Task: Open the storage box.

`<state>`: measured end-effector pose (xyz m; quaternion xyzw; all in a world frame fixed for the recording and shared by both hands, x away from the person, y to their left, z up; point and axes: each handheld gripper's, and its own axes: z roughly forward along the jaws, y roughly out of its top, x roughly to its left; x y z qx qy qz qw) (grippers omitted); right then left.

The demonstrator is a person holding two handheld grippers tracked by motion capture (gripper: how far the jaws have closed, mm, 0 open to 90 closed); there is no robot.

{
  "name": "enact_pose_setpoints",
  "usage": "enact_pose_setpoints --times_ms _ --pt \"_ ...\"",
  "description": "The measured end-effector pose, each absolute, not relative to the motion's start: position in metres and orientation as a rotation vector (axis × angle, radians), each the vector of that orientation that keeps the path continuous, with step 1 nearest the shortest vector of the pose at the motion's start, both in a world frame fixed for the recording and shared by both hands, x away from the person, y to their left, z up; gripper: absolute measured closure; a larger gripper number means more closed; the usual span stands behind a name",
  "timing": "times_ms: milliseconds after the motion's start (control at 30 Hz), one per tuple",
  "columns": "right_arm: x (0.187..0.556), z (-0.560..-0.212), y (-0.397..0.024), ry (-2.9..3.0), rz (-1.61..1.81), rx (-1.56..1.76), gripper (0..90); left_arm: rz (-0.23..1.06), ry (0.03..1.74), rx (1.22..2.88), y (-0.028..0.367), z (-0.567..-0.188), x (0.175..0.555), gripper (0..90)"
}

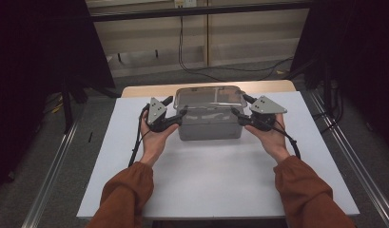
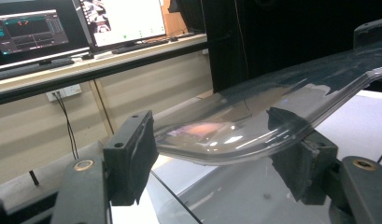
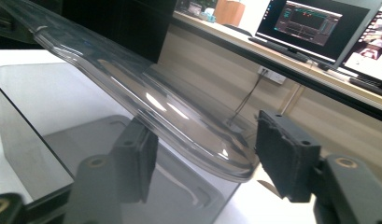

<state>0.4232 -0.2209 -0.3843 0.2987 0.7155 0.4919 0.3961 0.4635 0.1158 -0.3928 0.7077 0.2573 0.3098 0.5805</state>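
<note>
A smoky see-through box (image 1: 209, 128) stands at the middle of the white table (image 1: 206, 180), with its clear lid (image 1: 209, 97) over it. My left gripper (image 1: 177, 107) is at the lid's left end. In the left gripper view the lid's rounded edge (image 2: 254, 107) lies across my left gripper (image 2: 214, 149) and meets both pads. My right gripper (image 1: 239, 104) is at the lid's right end. In the right gripper view the lid's corner (image 3: 146, 93) sits inside my right gripper (image 3: 211, 156), a sliver short of the right pad (image 3: 284, 158). The box wall (image 3: 62, 107) shows below.
The box takes up the far middle of the table, and bare white top lies in front of it and to both sides. Metal rails (image 1: 54, 171) run along the floor on either side. A black cable (image 1: 182, 57) hangs behind. Monitors (image 2: 30, 30) stand on a shelf.
</note>
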Motion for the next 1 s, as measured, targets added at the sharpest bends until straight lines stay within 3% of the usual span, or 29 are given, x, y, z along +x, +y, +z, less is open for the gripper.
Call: enact_pose_setpoints --times_ms 400,700,1000 --pt "0.432 -0.380 -0.226 1.772 1.297 0.812 43.6 0.730 0.616 1.636 0.117 -0.387 0.471 38.0" --pt "0.438 -0.377 -0.231 1.757 1.337 0.807 54.5 0.720 0.611 1.633 0.115 -0.380 0.476 41.9" --pt "0.444 -0.371 -0.233 1.726 1.368 0.815 57.3 0.752 0.605 1.634 0.114 -0.371 0.481 46.1"
